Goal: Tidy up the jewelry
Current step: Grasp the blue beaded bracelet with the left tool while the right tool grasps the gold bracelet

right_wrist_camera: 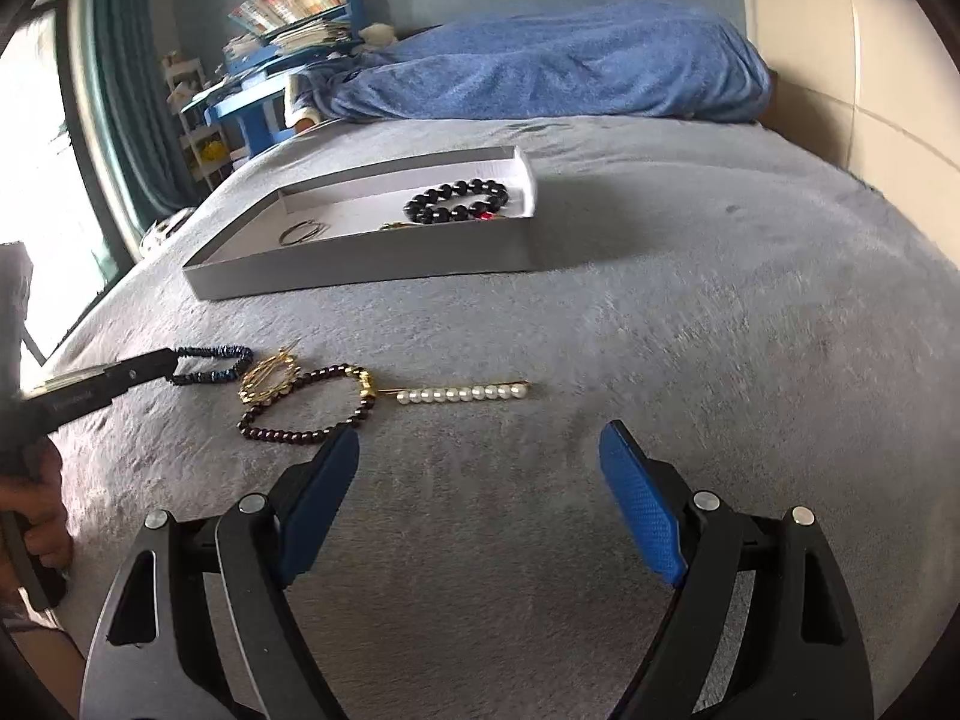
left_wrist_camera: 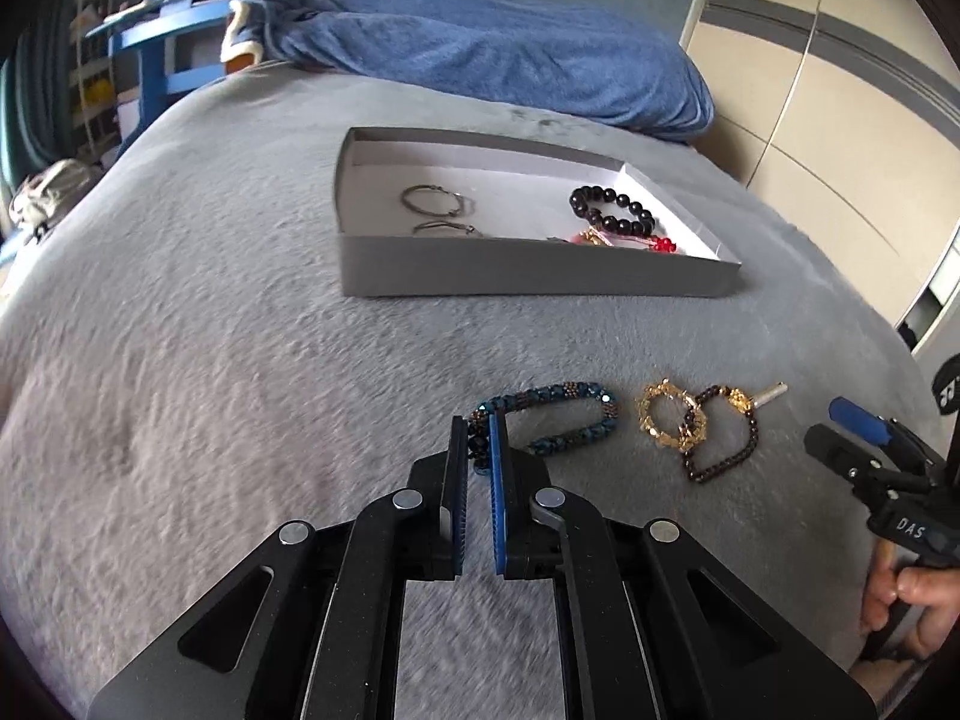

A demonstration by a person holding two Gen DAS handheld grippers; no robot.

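On the grey blanket (left_wrist_camera: 210,330), farthest left of the loose pieces, lies the blue beaded bracelet (left_wrist_camera: 558,420), a flattened loop whose long axis runs left to right across the view. The left gripper (left_wrist_camera: 478,438) has its two pads drawn close together over the bracelet's left end, and they appear to pinch the beads there; the right wrist view shows the same gripper tip at that end of the loop (right_wrist_camera: 210,363). Just to the right sits a gold bracelet (left_wrist_camera: 669,417), overlapping a dark red beaded bracelet (left_wrist_camera: 720,438), and touching that one's gold clasp is a pearl pin (right_wrist_camera: 462,393) whose long axis points away to the right. The right gripper (right_wrist_camera: 480,468) hovers near these with its pads spread wide apart and nothing between them; the dark red bracelet lies just ahead of its left pad, and the pin straight ahead. Beyond everything, up the bed, stands the shallow grey box (left_wrist_camera: 528,282), already holding two hoop earrings (left_wrist_camera: 435,201) at its left and a black bead bracelet (left_wrist_camera: 612,210) at its right. The move in hand seems to be lifting the blue bracelet, so the box lies forward and a little right of the left gripper, which is plainly the nearer one to it.
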